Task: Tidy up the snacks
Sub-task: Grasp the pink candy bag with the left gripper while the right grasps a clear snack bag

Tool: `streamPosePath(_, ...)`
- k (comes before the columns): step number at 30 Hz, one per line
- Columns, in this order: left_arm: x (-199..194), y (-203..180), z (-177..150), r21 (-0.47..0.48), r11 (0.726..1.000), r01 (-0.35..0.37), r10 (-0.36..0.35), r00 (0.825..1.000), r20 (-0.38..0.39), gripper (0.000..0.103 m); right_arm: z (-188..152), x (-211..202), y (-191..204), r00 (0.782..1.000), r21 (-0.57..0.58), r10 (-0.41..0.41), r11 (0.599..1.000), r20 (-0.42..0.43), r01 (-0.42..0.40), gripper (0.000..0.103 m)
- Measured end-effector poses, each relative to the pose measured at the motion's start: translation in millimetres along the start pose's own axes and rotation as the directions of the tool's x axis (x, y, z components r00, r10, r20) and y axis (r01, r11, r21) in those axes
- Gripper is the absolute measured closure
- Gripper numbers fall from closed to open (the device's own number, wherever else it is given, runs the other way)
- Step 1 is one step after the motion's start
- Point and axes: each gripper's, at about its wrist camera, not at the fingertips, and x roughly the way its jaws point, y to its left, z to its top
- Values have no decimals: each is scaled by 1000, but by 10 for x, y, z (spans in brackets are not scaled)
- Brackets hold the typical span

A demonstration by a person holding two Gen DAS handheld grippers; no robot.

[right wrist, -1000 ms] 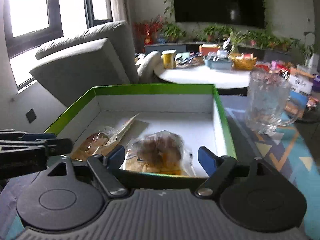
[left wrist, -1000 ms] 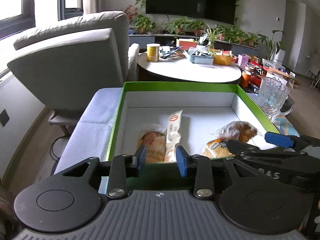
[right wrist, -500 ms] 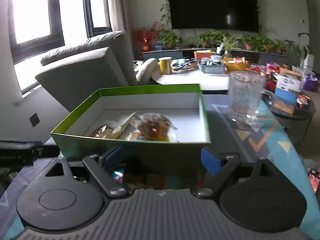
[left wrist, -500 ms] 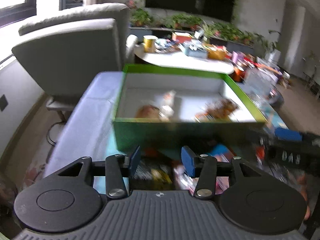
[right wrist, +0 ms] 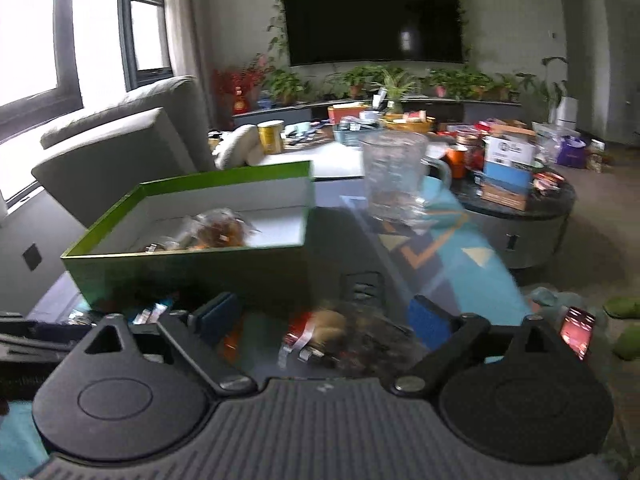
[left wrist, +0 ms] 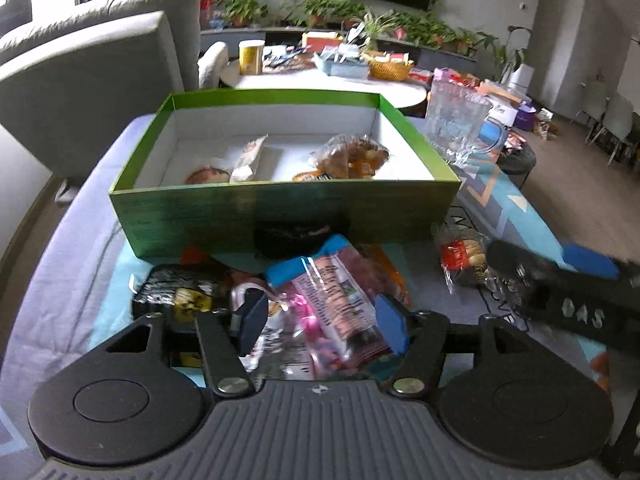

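Observation:
A green box (left wrist: 280,212) with a white inside stands on the cloth-covered table and holds a bun packet (left wrist: 208,176), a long white packet (left wrist: 248,154) and a bag of pastries (left wrist: 348,156). Loose snacks lie in front of the box: a pink and blue packet (left wrist: 336,300), a dark packet with yellow print (left wrist: 180,288) and a red-labelled biscuit packet (left wrist: 460,252). My left gripper (left wrist: 320,322) hovers over the pink and blue packet, its jaws opening and the pads clear of it. My right gripper (right wrist: 324,316) stands open above a blurred biscuit packet (right wrist: 320,332); it also shows at the right (left wrist: 560,276).
A clear glass mug (left wrist: 456,120) stands just right of the box. A grey armchair (left wrist: 92,80) is behind on the left, with a cluttered round white table (left wrist: 320,80) beyond. A low round side table (right wrist: 520,208) bearing boxes sits at the right.
Both grippers have drawn back from over the box to the snack pile in front of it. The left jaws have spread wider. The right jaws keep the same width.

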Motion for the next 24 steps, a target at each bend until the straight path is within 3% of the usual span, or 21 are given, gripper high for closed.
streamPosePath(10,151,-125,40,5,999,-46,46,999,-18,36,-158,319,-370,994,174,12,985,-108,7,45)
streamPosePath(16,138,-127,-3,43,998,-40,40,999,7,36,-193,358,-359,993,115,-1,993,-119,15,45)
streamPosePath(19,114,-86,-28,45,998,-48,46,998,32,51,-204,325,-349,993,91,18,996,-120,-7,45)
streamPosePath(24,8,60,-50,1,1000,1,-1,999,39,65,-236,211,-208,974,71,171,984,-151,-162,46)
